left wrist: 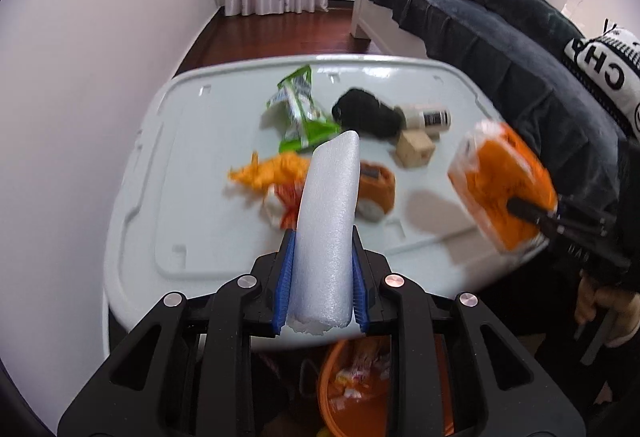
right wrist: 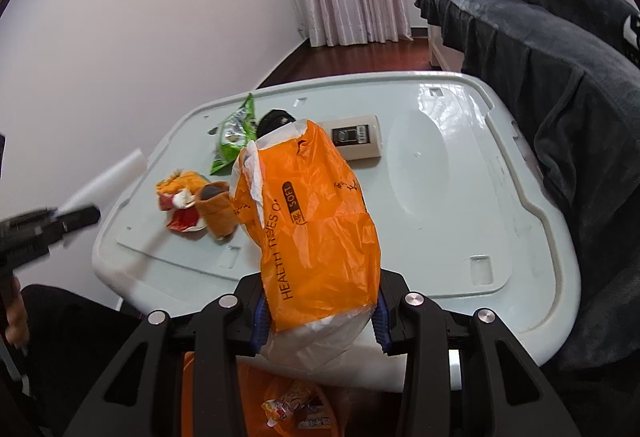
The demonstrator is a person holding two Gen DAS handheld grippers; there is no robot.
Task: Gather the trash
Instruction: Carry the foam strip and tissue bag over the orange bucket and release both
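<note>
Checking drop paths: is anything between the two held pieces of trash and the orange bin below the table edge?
Nothing visible blocks either. The white foam piece in the left gripper and the orange tissue pack in the right gripper hang over the table's near edge, orange bin open beneath.

The orange tissue wrapper (right wrist: 320, 233) reads "HEALTH TISSUES" and "SOFT" (a sleeve (left wrist: 600, 69) shows "CH").

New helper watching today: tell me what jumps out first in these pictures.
The left gripper clamps a white foam piece above the pale table. The right gripper holds an orange tissue packet. Below the table's near edge sits an orange bin with wrappers inside.
</note>
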